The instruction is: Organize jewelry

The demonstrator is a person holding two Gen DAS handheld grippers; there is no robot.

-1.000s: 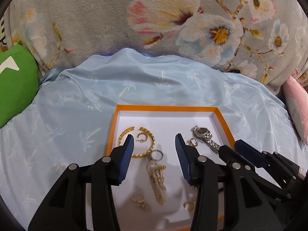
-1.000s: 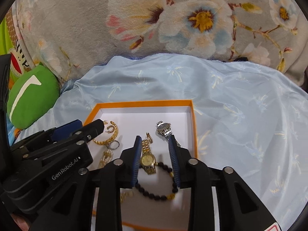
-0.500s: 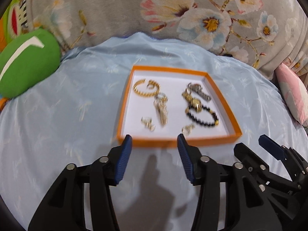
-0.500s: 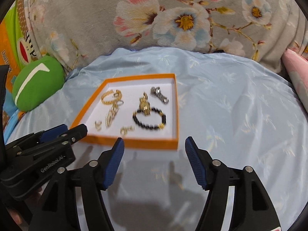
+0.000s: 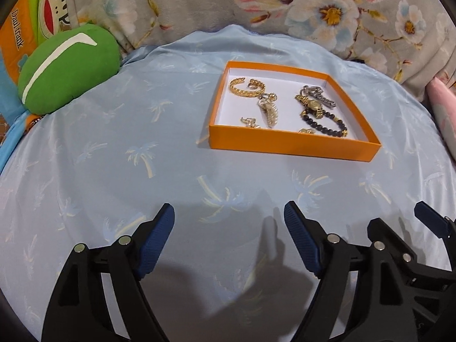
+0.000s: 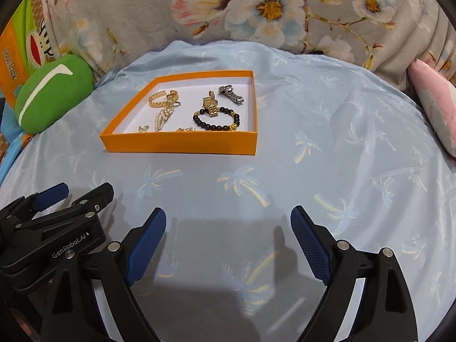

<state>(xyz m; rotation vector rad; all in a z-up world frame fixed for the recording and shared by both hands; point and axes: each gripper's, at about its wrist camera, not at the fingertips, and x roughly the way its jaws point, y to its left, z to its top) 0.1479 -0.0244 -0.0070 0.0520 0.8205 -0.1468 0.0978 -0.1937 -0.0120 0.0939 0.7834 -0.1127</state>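
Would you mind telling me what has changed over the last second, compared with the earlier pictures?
Both tongs drew back out of the orange box toward the person. The left tongs and right tongs opened wider and now hover empty over the blue cloth. The right tongs let go of the gold watch. The box and jewelry lie as before.

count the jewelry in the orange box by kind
watches: 2, gold and silver
bracelets: 2, gold chain and black bead
pearl drop piece: 1
small gold earrings or rings along the front wall: about 3, too small to be sure
total: about 8, all inside the orange box
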